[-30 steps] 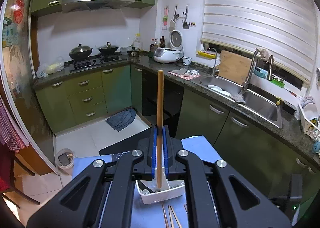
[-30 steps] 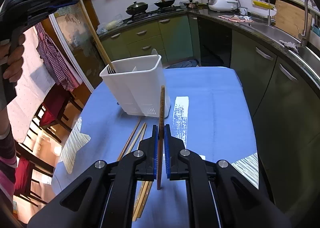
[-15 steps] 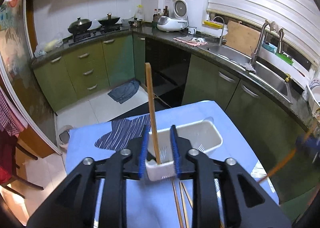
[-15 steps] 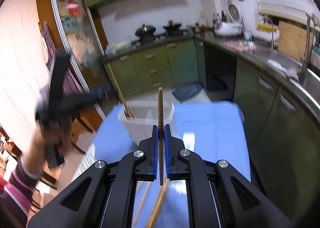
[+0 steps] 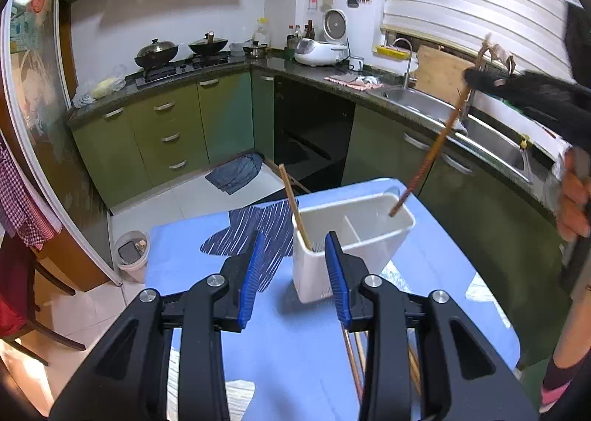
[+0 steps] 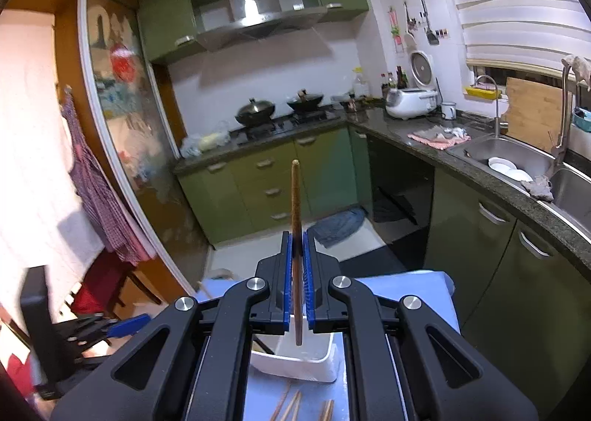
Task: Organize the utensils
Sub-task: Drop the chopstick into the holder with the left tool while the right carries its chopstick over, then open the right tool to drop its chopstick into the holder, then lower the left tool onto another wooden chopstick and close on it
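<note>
White utensil caddy (image 5: pixel 351 236) on the blue tablecloth (image 5: pixel 221 310) holds one light chopstick (image 5: pixel 294 206) leaning in its left compartment. Left gripper (image 5: pixel 294 273) is spread, holding nothing. Right gripper (image 6: pixel 296 273) pinches a dark chopstick (image 6: pixel 295 236) upright; the left wrist view shows its tip (image 5: pixel 393 214) over the right compartment. Loose chopsticks (image 6: pixel 291 406) lie before the caddy.

Both grippers, left gripper (image 5: pixel 293 273) and right gripper (image 6: pixel 296 280): black linkage arms, silver screws, blue ribbed pads; bare-skinned hand (image 5: pixel 574 199), pink-striped cuff.
</note>
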